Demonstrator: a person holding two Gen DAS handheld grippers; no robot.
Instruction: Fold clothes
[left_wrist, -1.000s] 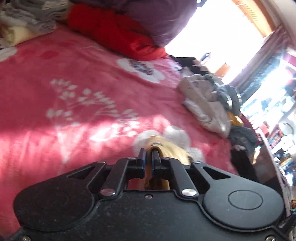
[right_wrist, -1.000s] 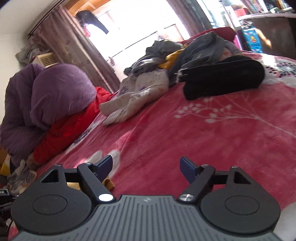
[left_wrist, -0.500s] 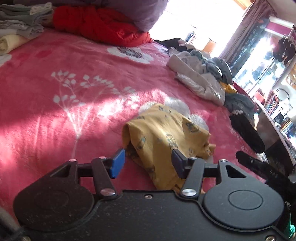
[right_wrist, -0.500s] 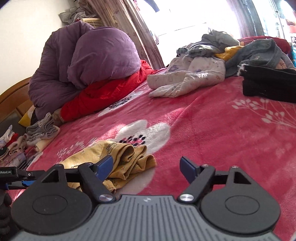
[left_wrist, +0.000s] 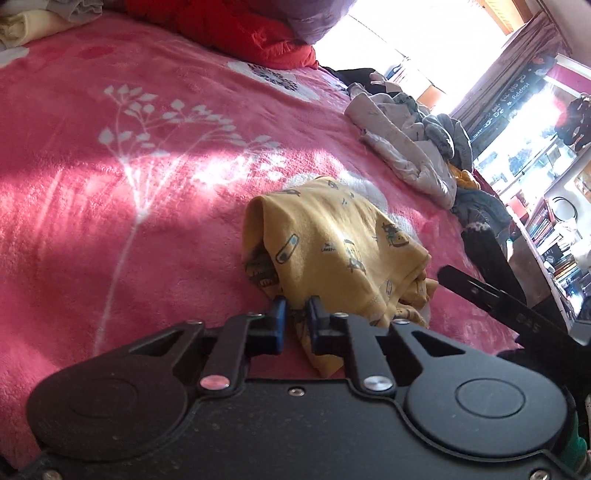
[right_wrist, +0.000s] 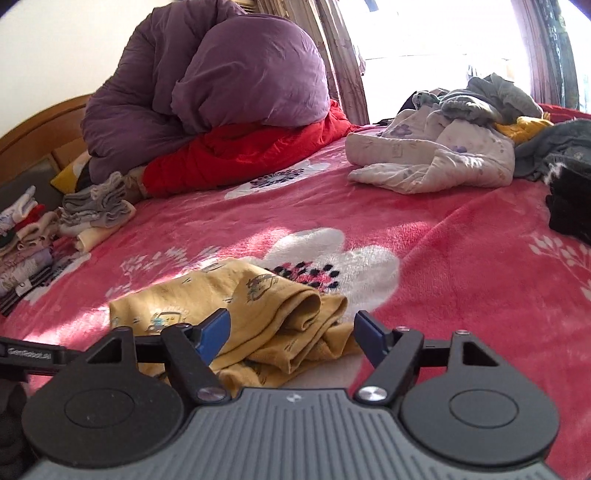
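Yellow garment (left_wrist: 332, 243) crumpled on pink blanket (left_wrist: 110, 192), partly over a white flower pattern; mustard cotton printed with small blue-grey cartoon pictures, folded loosely into thick rolls, hem and seam showing at the near edge. Left gripper (left_wrist: 294, 314) pinching the near edge of the cloth, blue pads (left_wrist: 279, 314) having just snapped closed, fabric clamped between. Right gripper (right_wrist: 291, 332) just beside the garment's other end, jaws wide apart though narrowing slightly, bunched folds lying between them, pads not pressing. Beyond: purple duvet (right_wrist: 221, 85) atop red quilt (right_wrist: 251, 147), heap of unfolded clothes (right_wrist: 461, 140) near the window, folded stack (right_wrist: 92, 210) at the bed's side.
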